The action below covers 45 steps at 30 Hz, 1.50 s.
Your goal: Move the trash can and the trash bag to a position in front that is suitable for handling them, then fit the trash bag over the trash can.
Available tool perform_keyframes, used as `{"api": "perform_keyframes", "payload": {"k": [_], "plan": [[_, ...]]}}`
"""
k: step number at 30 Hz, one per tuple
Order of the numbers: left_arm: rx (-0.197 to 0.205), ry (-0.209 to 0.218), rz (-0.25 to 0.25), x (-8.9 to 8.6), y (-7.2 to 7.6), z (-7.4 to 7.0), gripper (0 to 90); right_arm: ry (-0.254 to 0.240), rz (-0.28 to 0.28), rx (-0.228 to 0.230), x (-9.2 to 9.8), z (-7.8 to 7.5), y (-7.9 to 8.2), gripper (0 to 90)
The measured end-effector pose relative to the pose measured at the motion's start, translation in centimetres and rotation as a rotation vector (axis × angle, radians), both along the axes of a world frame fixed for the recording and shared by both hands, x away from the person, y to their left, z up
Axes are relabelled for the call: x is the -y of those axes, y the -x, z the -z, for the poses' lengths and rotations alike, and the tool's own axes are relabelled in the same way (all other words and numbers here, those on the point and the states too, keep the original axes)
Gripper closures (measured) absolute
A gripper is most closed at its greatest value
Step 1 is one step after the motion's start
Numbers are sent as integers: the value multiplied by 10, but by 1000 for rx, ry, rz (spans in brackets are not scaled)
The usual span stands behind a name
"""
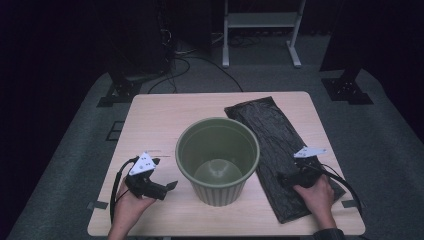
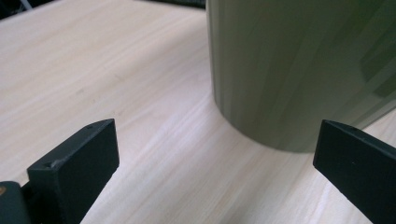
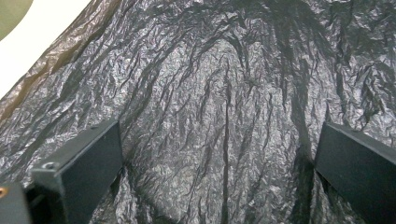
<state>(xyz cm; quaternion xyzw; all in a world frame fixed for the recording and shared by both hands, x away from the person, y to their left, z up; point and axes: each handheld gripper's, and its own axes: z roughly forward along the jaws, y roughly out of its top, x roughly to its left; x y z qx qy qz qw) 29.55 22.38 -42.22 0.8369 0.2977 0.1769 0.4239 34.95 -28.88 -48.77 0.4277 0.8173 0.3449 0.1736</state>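
in the high view the green bin (image 1: pixel 218 160) stands upright and empty in the middle of the table (image 1: pixel 160 115), and the black bag (image 1: pixel 272 145) lies flat just to its right, running from the far edge toward the near right corner, likely laid out so it can be lifted and fitted into the bin. the right gripper (image 1: pixel 286 179) rests on the bag's near end, the left gripper (image 1: pixel 170 186) low at the bin's near left side, perhaps to steady it. in the left gripper view the jaws stand spread wide, holding nothing, the bin's ribbed wall (image 2: pixel 289 70) close ahead. in the right gripper view the jaws are likewise released, wide apart over the bag (image 3: pixel 219 107), which looks thin, glossy and finely crinkled.
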Motion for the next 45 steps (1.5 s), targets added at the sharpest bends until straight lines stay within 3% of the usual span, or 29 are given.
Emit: {"api": "perform_keyframes", "payload": {"k": [5,12,17,25,32,33,40,42,43,45], "plan": [[-3,-19,-30,-3,-2,21,0,1,-3,0,0,0,0,0],[-44,-51,-53,-9,-8,43,0,1,-3,1,0,0,0,0],[-62,-60,-64,-11,-10,50,0,1,-3,0,0,0,0,0],[-96,-115,-48,-4,-12,59,0,1,-3,0,0,0,0,0],[-114,-104,-45,-3,-12,61,0,1,-3,1,0,0,0,0],[-121,-101,-46,-3,-13,61,0,0,-2,2,0,0,0,16],[-130,-99,-46,-4,-13,61,0,-42,-35,57,4,-2,12,401],[-130,-98,-46,-4,-13,61,0,-46,-36,62,4,-3,14,490],[-130,-98,-46,-4,-13,61,0,-46,-36,62,4,-3,14,490],[-130,-98,-46,-4,-13,61,0,-53,-46,64,4,-3,18,620]]}}
